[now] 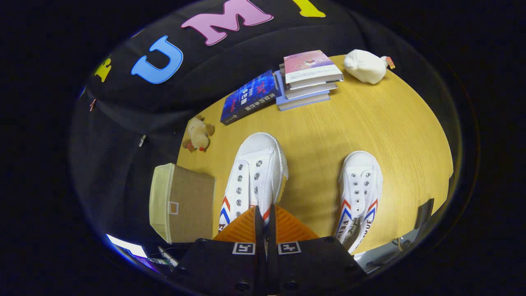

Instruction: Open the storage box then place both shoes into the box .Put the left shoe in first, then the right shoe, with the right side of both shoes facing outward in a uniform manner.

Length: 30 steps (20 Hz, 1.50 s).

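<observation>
Between the fingers of the tongs (pixel 265 222), which are pressed close together, sits the heel edge of one white shoe (pixel 254 176); they seem clamped on that rim, though the contact itself is hard to make out. Its mate, the second shoe (pixel 361 193), lies well apart on the yellow table (pixel 390 135). Beside the gripped shoe stands the storage box (pixel 183 203), tan and cream, at the table's edge. My guess: keep the pinch firm, lift straight, and swing toward the box without letting the toe droop. Further back lie a stack of books (pixel 308 80), a blue book (pixel 250 98), a small plush toy (pixel 198 135) and a white soft toy (pixel 365 65).
</observation>
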Each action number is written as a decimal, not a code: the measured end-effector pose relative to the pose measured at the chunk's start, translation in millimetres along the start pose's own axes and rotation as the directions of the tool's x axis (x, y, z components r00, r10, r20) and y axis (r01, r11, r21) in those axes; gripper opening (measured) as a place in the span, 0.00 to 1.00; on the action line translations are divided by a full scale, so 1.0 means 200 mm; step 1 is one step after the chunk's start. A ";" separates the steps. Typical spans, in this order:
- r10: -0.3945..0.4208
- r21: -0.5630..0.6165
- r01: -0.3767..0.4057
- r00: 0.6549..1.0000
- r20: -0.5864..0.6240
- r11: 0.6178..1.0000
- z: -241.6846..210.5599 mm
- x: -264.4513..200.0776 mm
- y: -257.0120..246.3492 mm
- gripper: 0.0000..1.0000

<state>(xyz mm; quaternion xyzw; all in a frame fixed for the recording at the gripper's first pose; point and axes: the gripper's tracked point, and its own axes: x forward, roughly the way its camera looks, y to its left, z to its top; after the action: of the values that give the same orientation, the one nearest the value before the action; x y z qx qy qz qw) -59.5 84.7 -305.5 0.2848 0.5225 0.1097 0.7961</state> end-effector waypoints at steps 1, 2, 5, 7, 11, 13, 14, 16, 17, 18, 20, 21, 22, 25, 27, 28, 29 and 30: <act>0.022 0.005 -0.022 1.000 0.001 1.000 0.02 -0.02 0.10 0.05; 0.046 0.005 -0.046 0.999 0.004 0.999 0.05 -0.03 0.20 0.05; 0.078 -0.040 -0.078 0.997 0.011 0.996 0.11 -0.05 0.48 0.05; 0.105 -0.036 -0.105 0.994 -0.001 0.994 0.10 -0.03 0.66 0.05; 0.137 0.007 -0.137 0.988 -0.064 0.991 0.03 0.06 0.98 0.05; 0.131 -0.013 -0.132 0.987 -0.089 0.991 -0.02 0.12 1.11 0.05; 0.130 -0.011 -0.132 0.986 -0.101 0.991 -0.06 0.16 1.17 0.05; 0.137 0.019 -0.136 0.983 -0.125 0.991 -0.14 0.24 1.30 0.05; 0.139 0.030 -0.137 0.981 -0.138 0.990 -0.18 0.27 1.35 0.05; 0.136 0.034 -0.133 0.979 -0.151 0.991 -0.22 0.31 1.39 0.05; 0.111 0.033 -0.107 0.979 -0.169 0.994 -0.30 0.38 1.44 0.05; 0.092 0.029 -0.088 0.982 -0.163 0.996 -0.34 0.41 1.46 0.05; 0.070 0.014 -0.069 0.985 -0.156 0.998 -0.37 0.46 1.47 0.05; 0.014 0.000 -0.014 0.988 -0.151 1.000 -0.47 0.56 1.50 0.05; 0.012 0.014 -0.010 0.987 -0.163 1.000 -0.51 0.63 1.53 0.05; 0.013 0.011 -0.011 0.985 -0.173 1.000 -0.53 0.67 1.55 0.05; 0.009 0.003 -0.009 0.983 -0.182 1.000 -0.54 0.70 1.54 0.05; 0.000 -0.003 0.000 0.983 -0.184 1.000 -0.55 0.73 1.54 0.05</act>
<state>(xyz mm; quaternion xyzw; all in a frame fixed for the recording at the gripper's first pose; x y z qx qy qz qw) -56.7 440.7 -274.7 0.2722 0.5938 0.1365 0.7447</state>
